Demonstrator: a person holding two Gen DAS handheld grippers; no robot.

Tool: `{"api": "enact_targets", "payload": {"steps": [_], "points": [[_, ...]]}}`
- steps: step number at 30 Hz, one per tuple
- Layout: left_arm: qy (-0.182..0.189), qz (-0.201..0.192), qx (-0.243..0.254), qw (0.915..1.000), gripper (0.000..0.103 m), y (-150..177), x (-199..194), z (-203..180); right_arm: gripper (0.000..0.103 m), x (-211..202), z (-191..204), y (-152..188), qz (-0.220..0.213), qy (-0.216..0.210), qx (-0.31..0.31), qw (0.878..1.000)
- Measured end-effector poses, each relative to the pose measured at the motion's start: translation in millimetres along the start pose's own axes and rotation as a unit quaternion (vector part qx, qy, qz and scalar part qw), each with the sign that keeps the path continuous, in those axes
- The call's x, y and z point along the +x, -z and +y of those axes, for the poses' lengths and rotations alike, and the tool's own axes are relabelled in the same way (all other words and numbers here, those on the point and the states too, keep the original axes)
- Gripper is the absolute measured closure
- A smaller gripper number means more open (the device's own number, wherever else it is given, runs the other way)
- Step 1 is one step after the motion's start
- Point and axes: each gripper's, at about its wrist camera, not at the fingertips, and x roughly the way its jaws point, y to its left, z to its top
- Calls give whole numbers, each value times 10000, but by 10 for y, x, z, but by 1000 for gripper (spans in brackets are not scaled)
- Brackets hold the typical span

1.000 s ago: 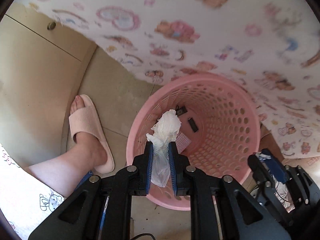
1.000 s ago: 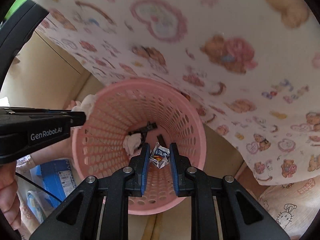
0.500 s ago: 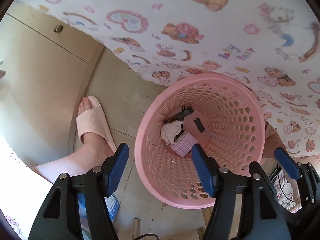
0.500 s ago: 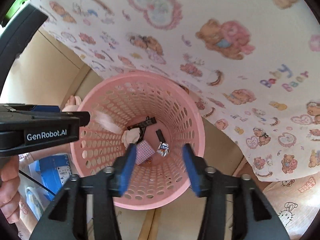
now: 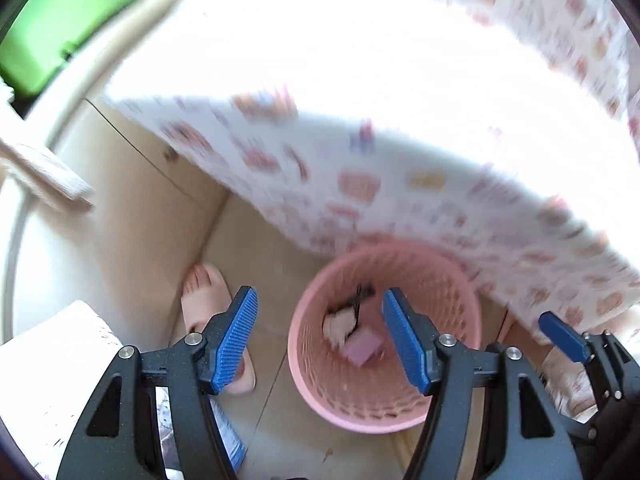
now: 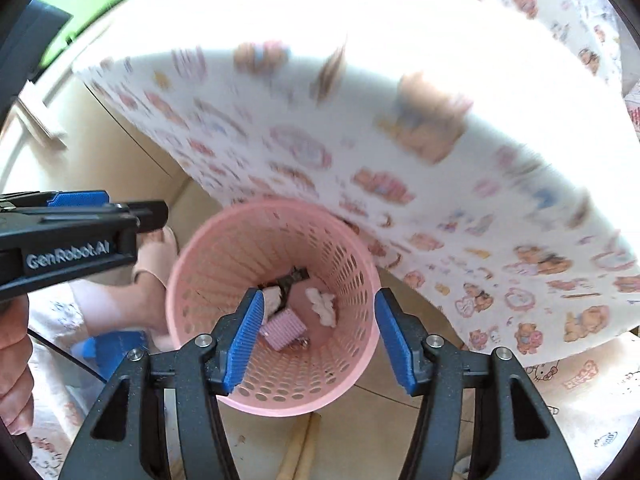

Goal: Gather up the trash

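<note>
In perforated round plastic basket (image 6: 362, 280), crumpled tissue (image 6: 322, 305)

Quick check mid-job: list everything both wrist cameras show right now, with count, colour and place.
basket: one, pink, perforated, on the floor below both claws
crumpled tissue: two wads, white, on the basket bottom
small box: one, pink, ribbed, on the basket bottom
black scrap: one, black, basket bottom, too blurred to identify
printed cloth: one, white with bear prints, hanging over the basket's far side
green object: one, green, upper left corner, unclear what
slipper: one, pale pink, on the person's foot left of the basket
left claw: one, black with blue pads, open, empty
right claw: one, black with blue pads, open, empty
</note>
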Motion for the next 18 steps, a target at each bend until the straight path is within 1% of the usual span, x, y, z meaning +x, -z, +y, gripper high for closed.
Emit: {"api": "enact_targets", "payload": {"steps": [2,4,6,8,9,11,13,15,16,18], "points": [[-171,-488,131,9986,39,10,-232,-16,43,-145,-10,-23,-233,25,-2,9997],[-347,-929,225,9948,39,21,-431,-39,43,-299,-4,-41,-488,67,-28,9988],[-297,-1263,212,9913,39,20,-591,-25,43,-478,-6,-57,-785,98,-24,9969],[-44,-1642,-23,9864,39,23,-743,46,43,-656,-28,-71,-1073,38,-15,9942],[8,-1824,-129,9831,39,24,-820,80,43,-742,-43,-71,-1218,38,-12,9925],[-6,-2153,-151,9764,39,8,-971,76,43,-921,-67,-74,-1554,95,-49,9878],[-117,-2534,-69,9673,38,8,-1133,61,43,-1086,-111,-84,-1918,235,-29,9811],[-257,-2826,-13,9589,26,27,-1263,34,41,-1234,-134,-101,-2266,336,77,9734],[-273,-2938,-20,9555,19,38,-1312,34,40,-1312,-158,-118,-2375,331,90,9708],[-182,-3079,-142,9511,12,52,-1371,63,40,-1424,-230,-152,-2554,342,142,9661]]}}
